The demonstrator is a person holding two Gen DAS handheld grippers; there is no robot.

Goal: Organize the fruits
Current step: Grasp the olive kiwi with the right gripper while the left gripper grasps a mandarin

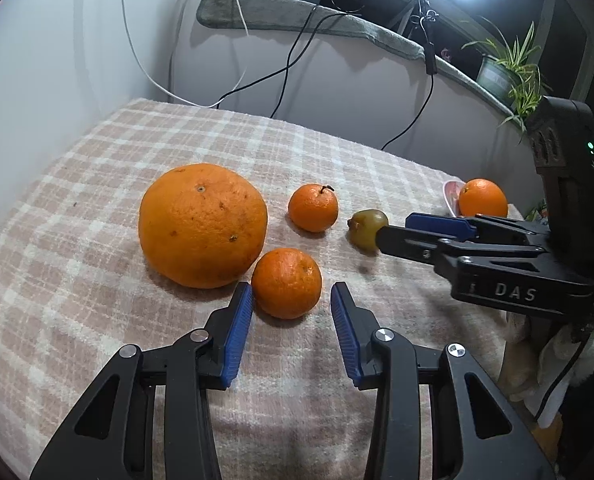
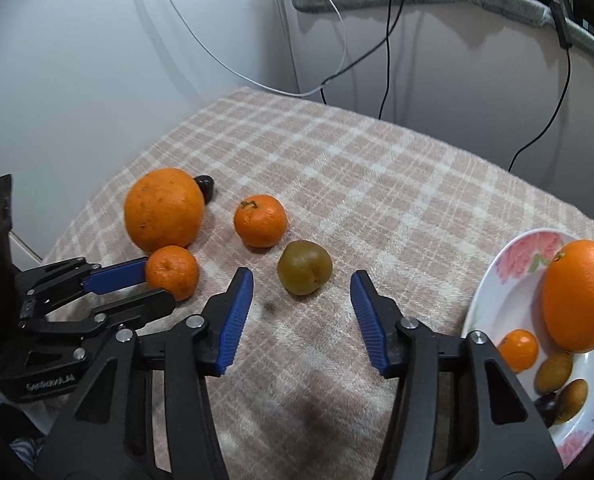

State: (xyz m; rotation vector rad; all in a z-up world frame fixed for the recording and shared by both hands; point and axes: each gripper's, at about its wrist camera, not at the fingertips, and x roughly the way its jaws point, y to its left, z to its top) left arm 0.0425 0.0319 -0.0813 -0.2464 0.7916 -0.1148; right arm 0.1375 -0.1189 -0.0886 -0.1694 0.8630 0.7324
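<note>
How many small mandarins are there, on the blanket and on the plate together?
3. One mandarin lies between the left gripper's open jaws, a stemmed mandarin sits mid-blanket, and a third is on the plate. More may be hidden.

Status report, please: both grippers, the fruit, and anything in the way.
Left gripper open around small orange tangerine. Right gripper open at greenish-brown round fruit. Floral plate part filled. Nothing blocking.

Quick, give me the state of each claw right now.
Left claw: open, holding nothing, straddling the small mandarin.
Right claw: open, holding nothing, aimed at the green fruit.
</note>
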